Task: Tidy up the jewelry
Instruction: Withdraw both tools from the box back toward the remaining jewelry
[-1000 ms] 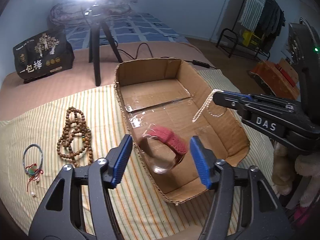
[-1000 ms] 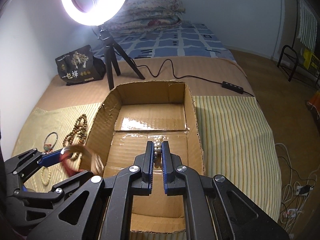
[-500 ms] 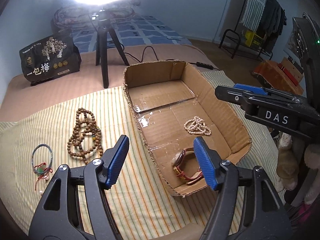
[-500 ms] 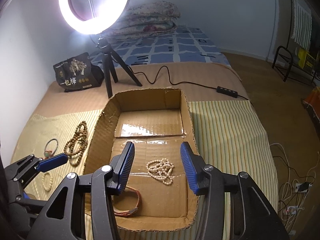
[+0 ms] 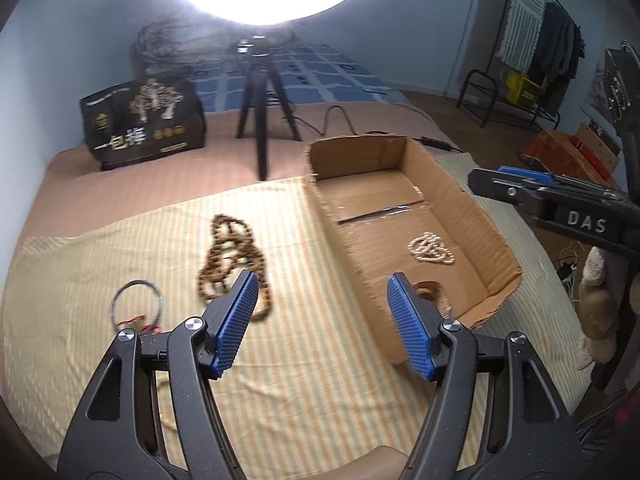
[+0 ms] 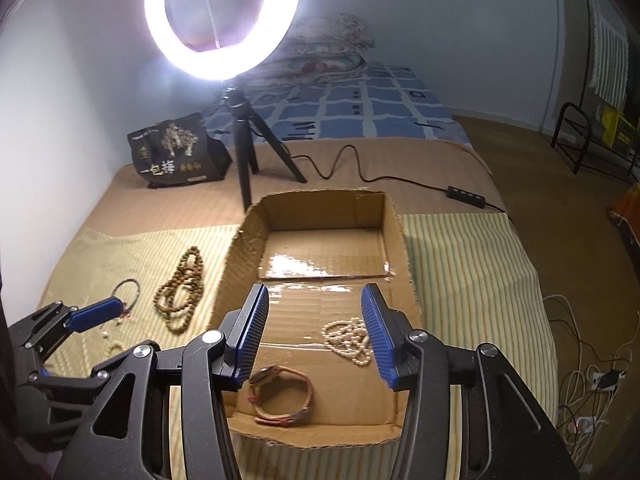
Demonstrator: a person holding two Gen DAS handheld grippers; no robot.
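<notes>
Striped yellow cloth (image 6: 472,264) covers the near part of a bed, and on it sits an open cardboard box (image 6: 394,220) with low walls and glossy tape across its floor. Inside the box lie two pieces: a pale bead necklace (image 6: 347,339) heaped toward the right wall, and a brown-strapped watch (image 6: 280,394) near the front edge, apart from the beads. Outside, on the cloth to the box's left, a long brown bead strand (image 5: 230,258) lies in loops, and farther left a thin dark cord bracelet (image 5: 136,304) with a red and green charm. The right gripper (image 6: 316,334) hangs over the box front with its blue pads parted and nothing between them; its jaws have just been opening. The left gripper (image 5: 320,320) is spread wide and empty above the cloth beside the box's left wall. Behind the box stands a lit ring light (image 6: 222,20) on a small black tripod (image 6: 248,148), and beside that a black bag (image 6: 176,152) printed with a tree design and the characters "一包梅". White letters "DAS" are readable on the right gripper's side in the left wrist view.
</notes>
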